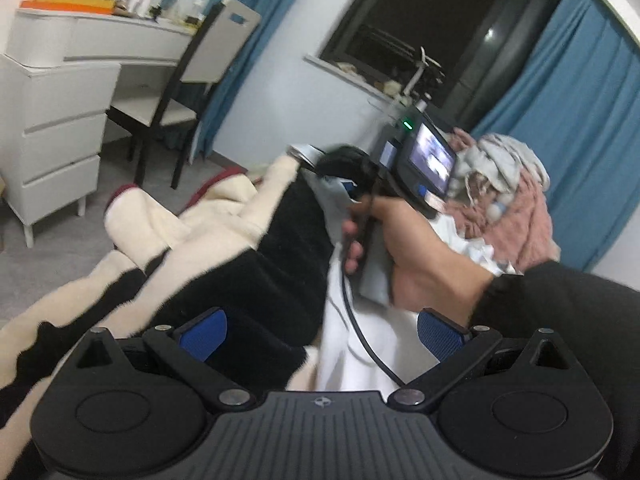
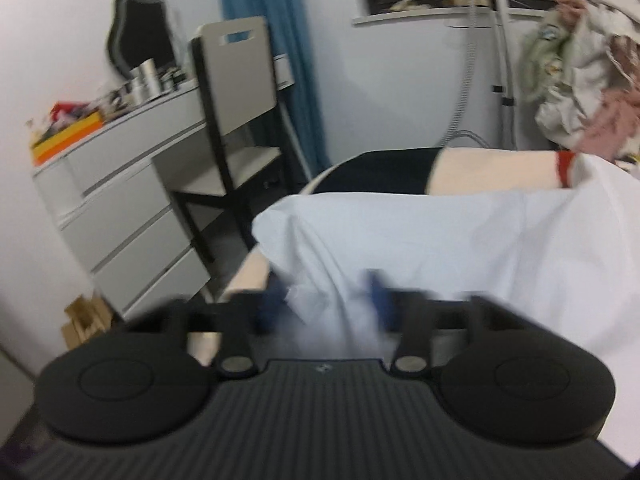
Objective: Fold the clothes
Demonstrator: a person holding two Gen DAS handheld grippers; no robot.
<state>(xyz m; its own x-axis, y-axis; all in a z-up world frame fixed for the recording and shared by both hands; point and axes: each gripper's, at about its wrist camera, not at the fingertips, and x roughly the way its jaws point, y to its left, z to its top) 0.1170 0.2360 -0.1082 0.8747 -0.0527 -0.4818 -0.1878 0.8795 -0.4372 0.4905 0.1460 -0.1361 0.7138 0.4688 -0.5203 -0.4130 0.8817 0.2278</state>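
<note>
Finds the left gripper [image 1: 322, 334] low in the foreground with its blue pads [image 1: 204, 334] far apart and nothing between them, so open and empty, hanging over a black-and-cream fleece [image 1: 280, 272] spread out below. Sees, from the same wrist, a hand [image 1: 412, 248] in a black sleeve [image 1: 560, 304] gripping the handle of the right gripper [image 2: 326, 300], with a black cable [image 1: 360, 328] trailing from it over the white cloth [image 2: 460, 240]. Catches a corner of that cloth pinched at the far tool's tip, lifted off the fleece. Shows, from the right wrist, much blur: pads drawn in on a bunched fold of the white cloth, which rises like a tent towards them, so clamped on the cloth as far as can be told. Places the rest of the cloth draped over the fleece, with a cream part and a red cuff [image 2: 564, 168] poking out beyond its far edge. Leaves a pile [image 1: 516, 208] of pink and grey clothes heaped to the right, by the blue curtain [image 1: 560, 120] under the dark window [image 1: 432, 32]. Puts a chair [image 1: 200, 72] and white drawers [image 1: 60, 140] at the left, well apart from the cloth
</note>
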